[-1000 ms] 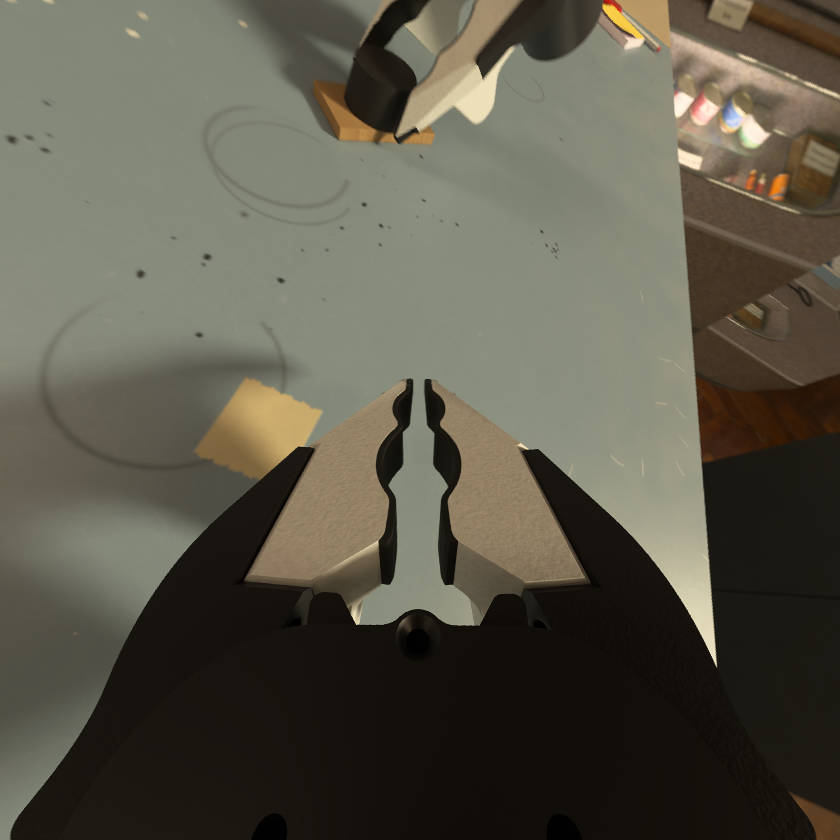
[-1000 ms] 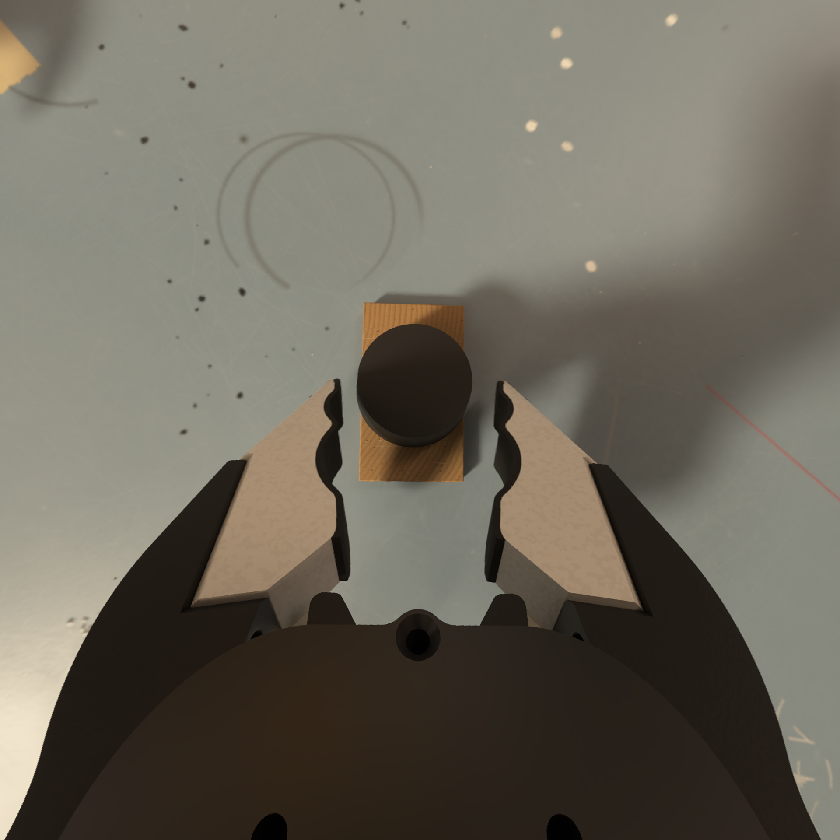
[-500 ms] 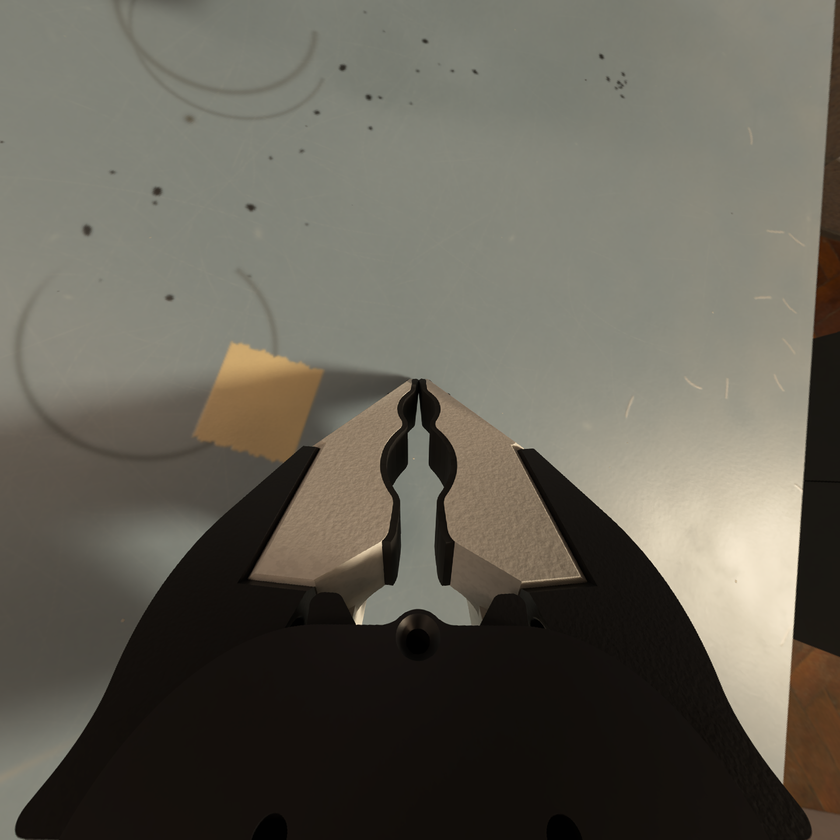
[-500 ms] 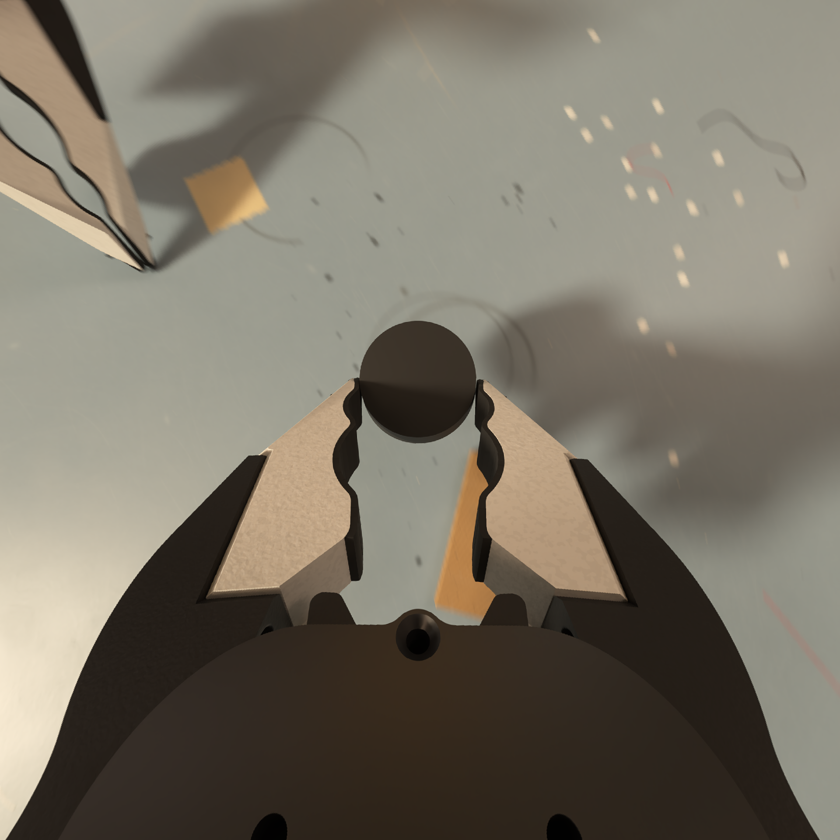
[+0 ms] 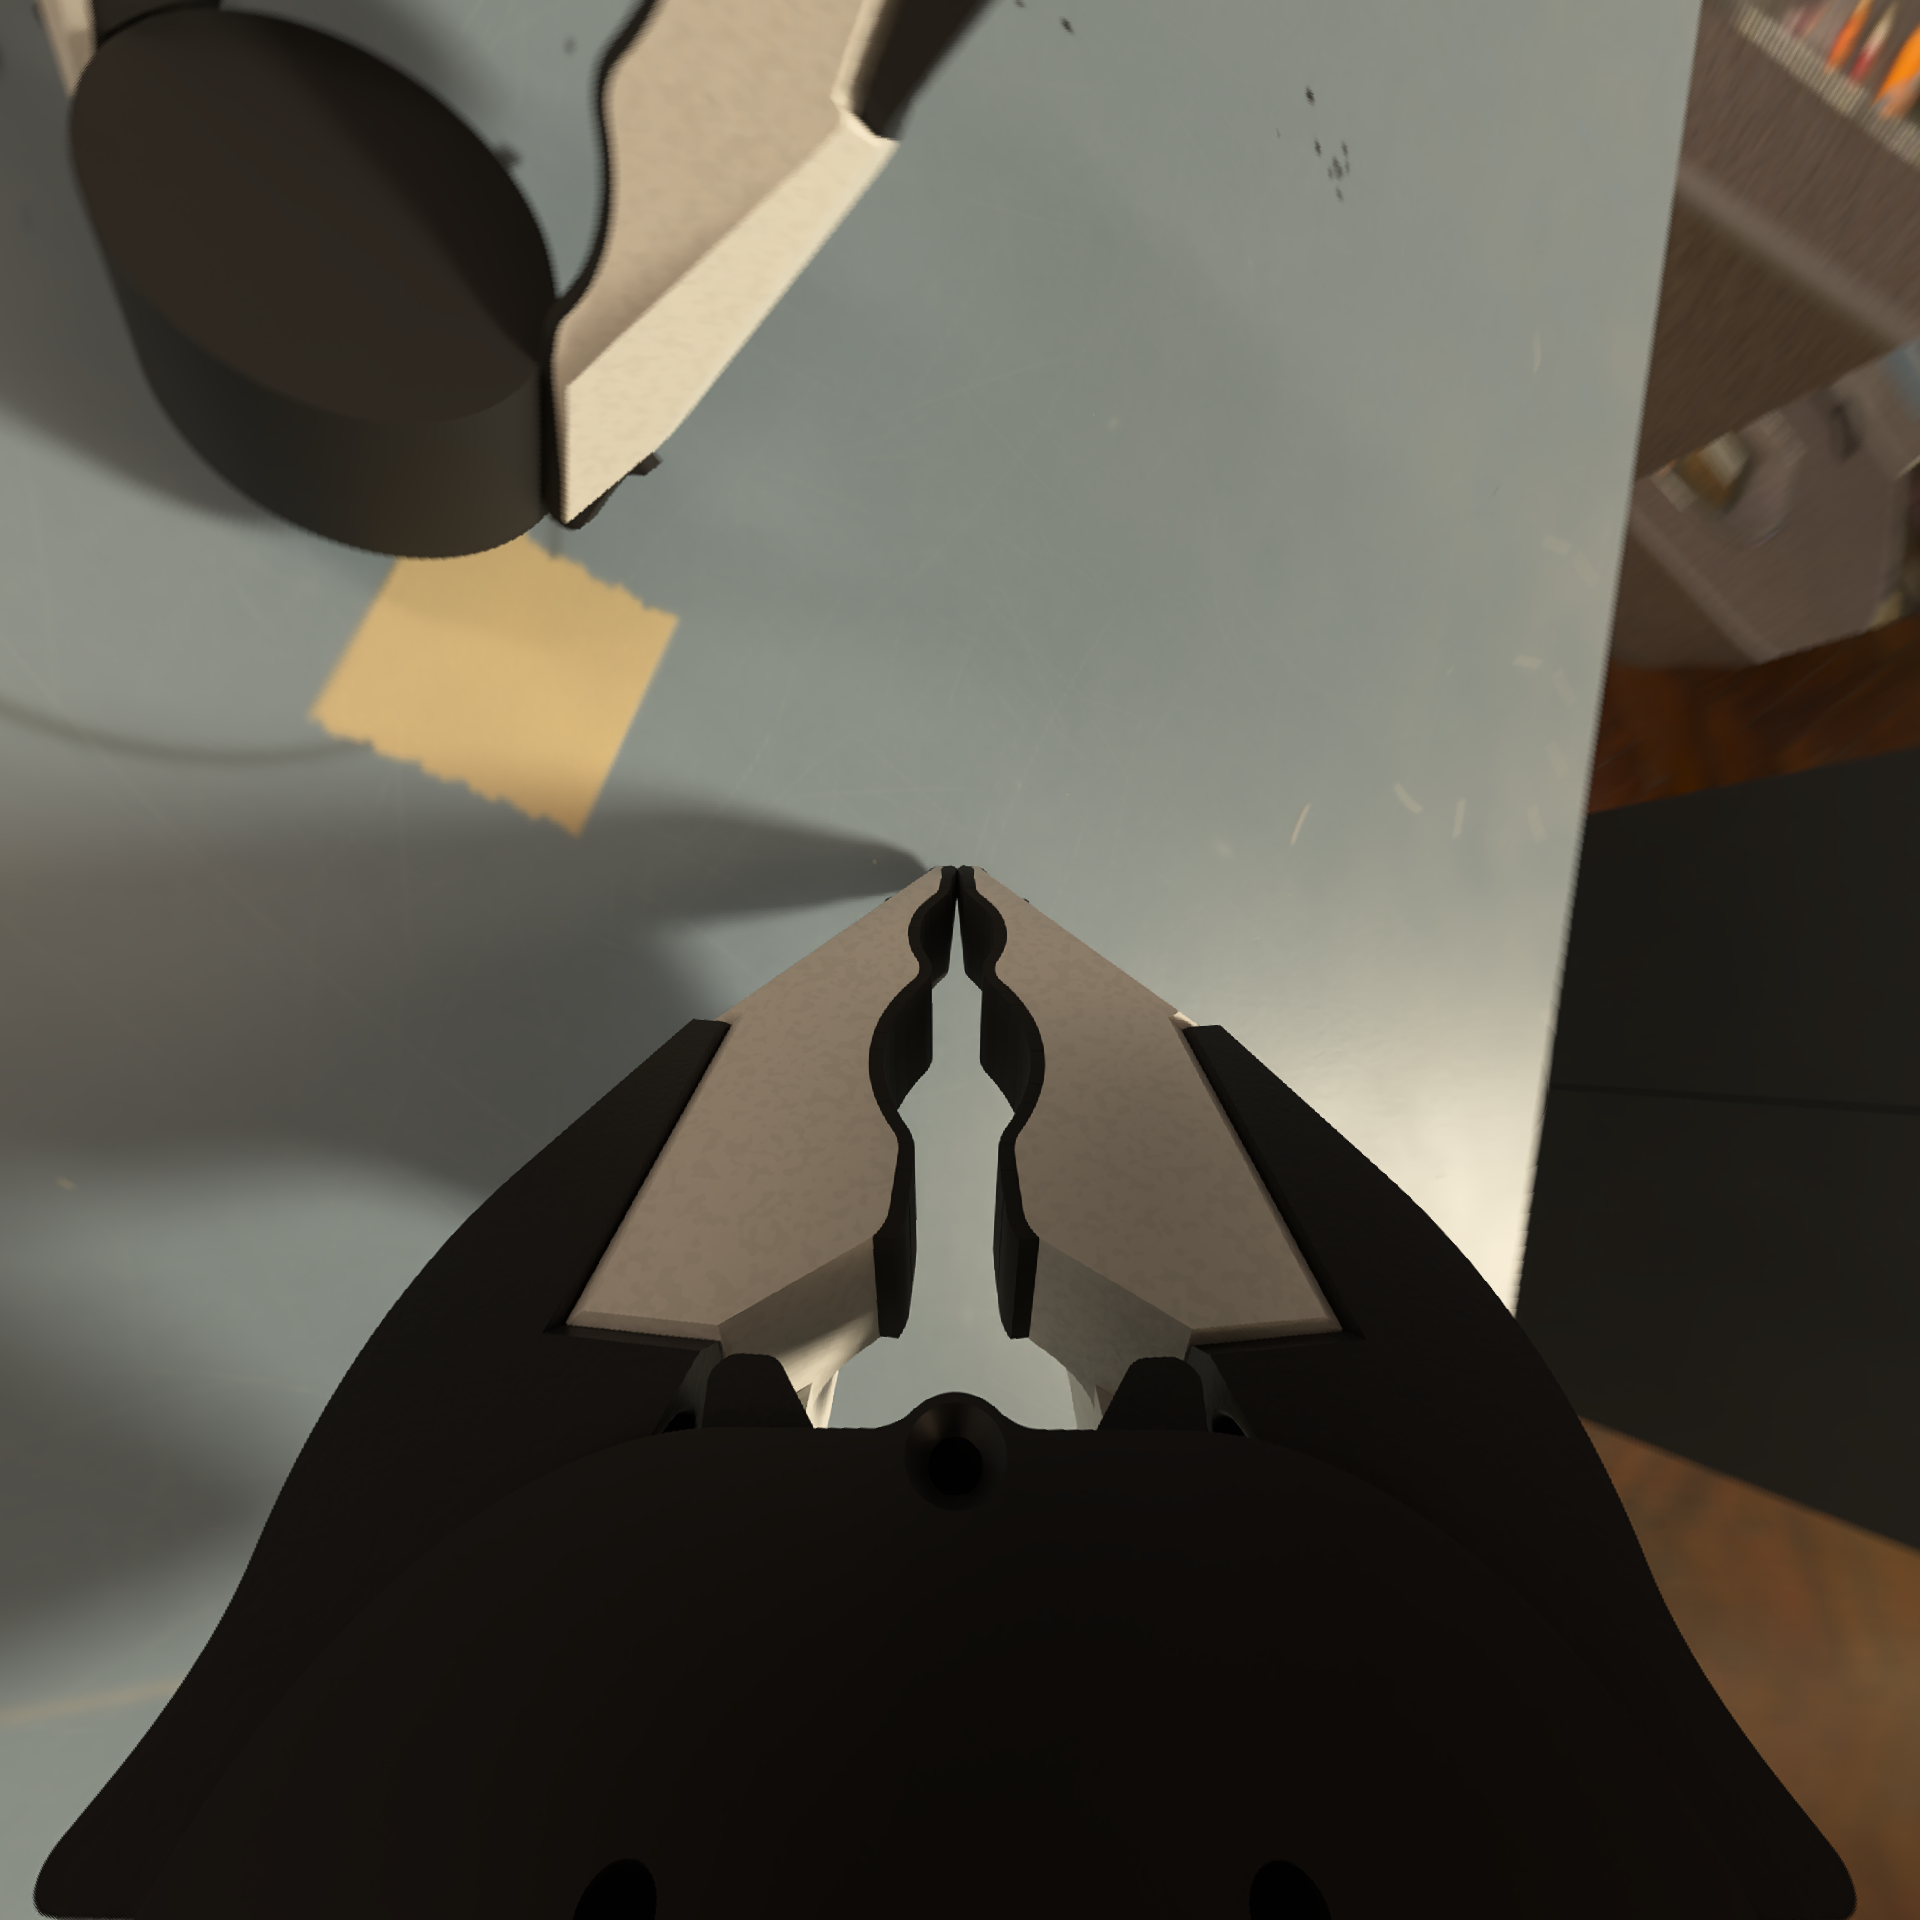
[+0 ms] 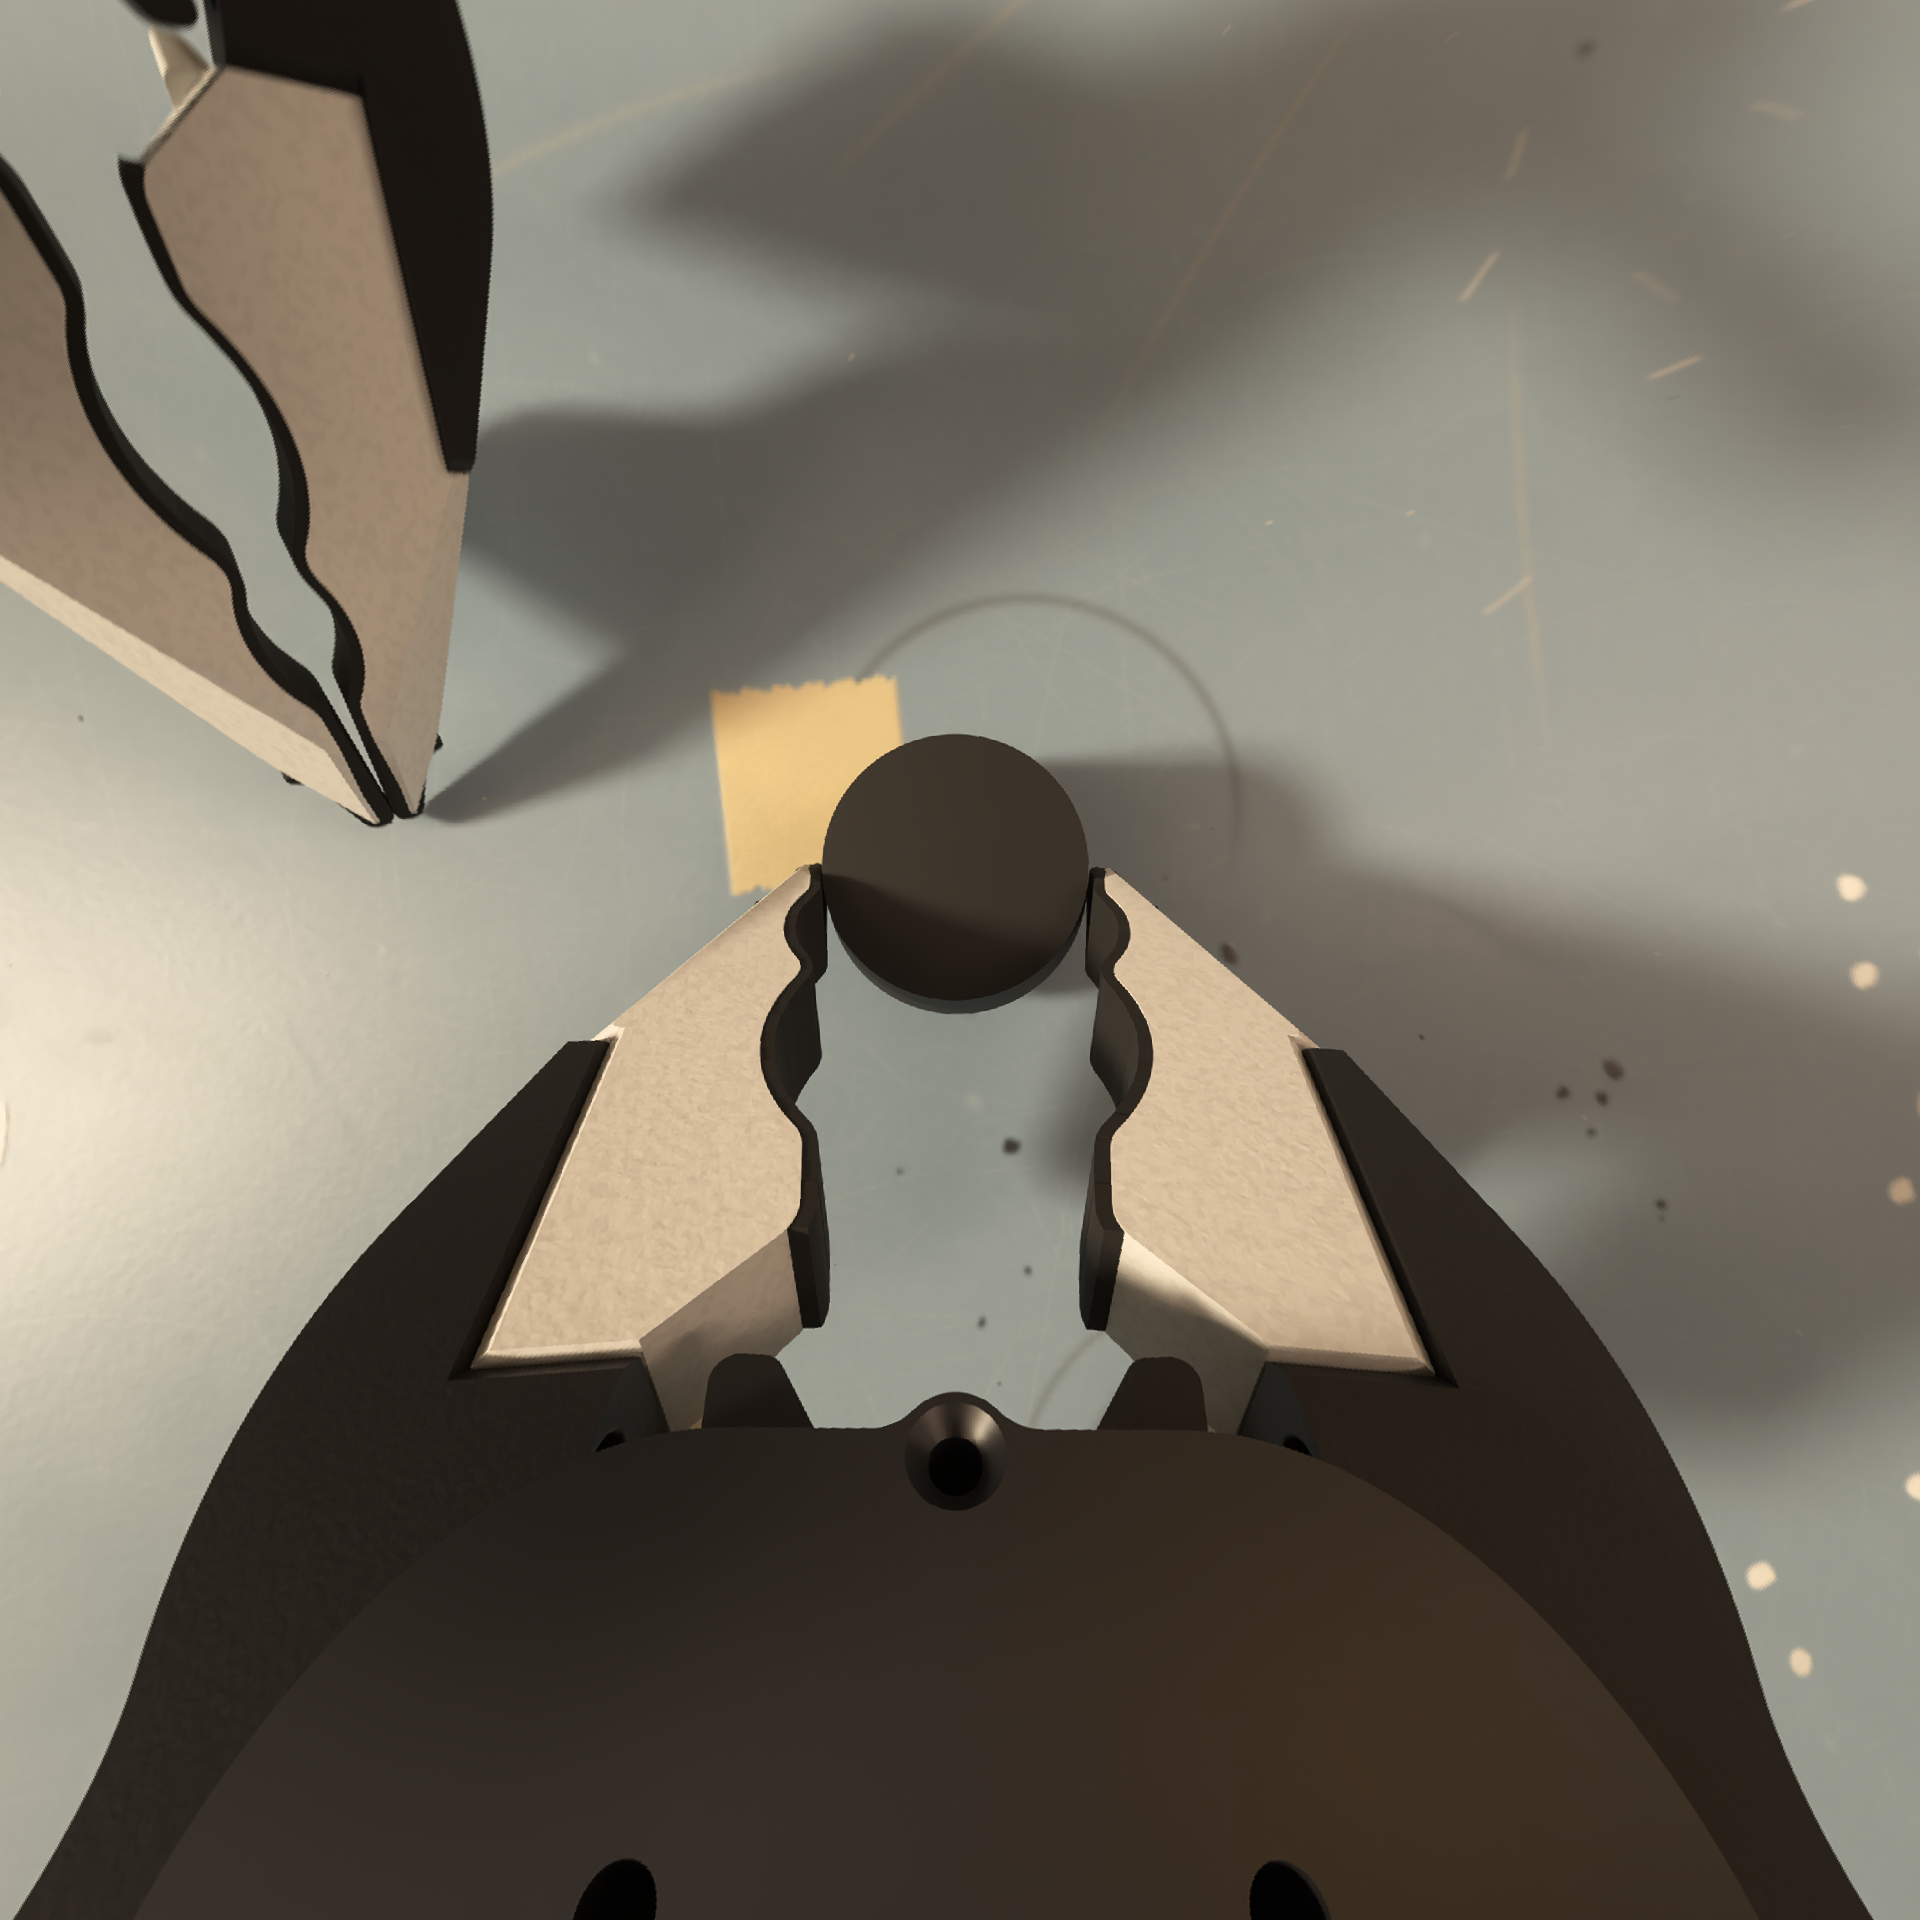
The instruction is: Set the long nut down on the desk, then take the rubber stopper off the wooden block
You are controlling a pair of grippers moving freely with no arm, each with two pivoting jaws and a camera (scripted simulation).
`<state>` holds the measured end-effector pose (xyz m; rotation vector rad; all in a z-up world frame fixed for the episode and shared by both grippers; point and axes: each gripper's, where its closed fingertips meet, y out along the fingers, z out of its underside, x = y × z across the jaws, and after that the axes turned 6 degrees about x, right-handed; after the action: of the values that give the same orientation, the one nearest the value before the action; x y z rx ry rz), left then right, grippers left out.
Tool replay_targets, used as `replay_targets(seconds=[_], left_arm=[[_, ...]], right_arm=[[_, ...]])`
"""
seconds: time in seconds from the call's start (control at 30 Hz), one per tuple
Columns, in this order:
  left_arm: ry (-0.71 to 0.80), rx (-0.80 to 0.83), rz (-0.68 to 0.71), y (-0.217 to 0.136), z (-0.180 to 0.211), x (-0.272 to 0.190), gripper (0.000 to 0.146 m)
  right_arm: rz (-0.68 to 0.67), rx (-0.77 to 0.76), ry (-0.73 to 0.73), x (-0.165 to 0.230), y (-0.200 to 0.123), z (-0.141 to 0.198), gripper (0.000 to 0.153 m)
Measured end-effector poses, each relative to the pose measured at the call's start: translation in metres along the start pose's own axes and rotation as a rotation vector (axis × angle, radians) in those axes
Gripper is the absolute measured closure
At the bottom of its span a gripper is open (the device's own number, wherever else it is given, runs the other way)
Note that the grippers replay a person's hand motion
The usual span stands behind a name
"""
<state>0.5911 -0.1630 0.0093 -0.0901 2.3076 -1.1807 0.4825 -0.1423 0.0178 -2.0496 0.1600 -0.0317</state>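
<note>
While the right gripper pinched the stopper by its sides, rubber likely light and grippy, the left gripper was pressed together, empty.

text: none legible | desk: bare of writing | shelf items: too blurred

— What sort of place is this?
— A workshop, by the look of it. The grey worktop is scratched, speckled with dark spots and marked with a faint ring stain.
— Anything else?
— A square of masking tape is stuck on it, and shelving with small supplies stands beside it over a wooden floor.
</note>
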Motion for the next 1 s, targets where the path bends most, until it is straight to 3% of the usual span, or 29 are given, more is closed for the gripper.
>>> replay_targets(seconds=[0.13,0.37,0.53,0.67,0.83,1.0], left_arm=[[-0.12,-0.012,0.053,-0.002,0.002,0.0,0.146],[-0.142,-0.025,0.043,-0.002,0.001,0.002,0.146],[-0.159,-0.035,0.033,-0.001,-0.003,0.004,0.146],[-0.148,-0.035,0.023,-0.001,-0.003,0.004,0.146],[-0.136,-0.037,0.003,0.001,-0.006,0.004,0.146],[-0.141,-0.044,-0.001,0.002,-0.007,0.005,0.146]], right_arm=[[-0.018,0.044,-0.017,0.003,0.007,0.002,0.103],[-0.029,0.048,-0.086,0.02,0.007,0.002,0.103],[-0.056,-0.004,-0.015,0.009,0.008,0.002,0.103],[-0.061,0.042,-0.159,0.04,0.005,0.006,0.103],[-0.053,-0.03,0.042,0.005,0.0,0.017,0.103],[-0.071,0.088,-0.17,0.038,-0.005,0.026,0.103]])
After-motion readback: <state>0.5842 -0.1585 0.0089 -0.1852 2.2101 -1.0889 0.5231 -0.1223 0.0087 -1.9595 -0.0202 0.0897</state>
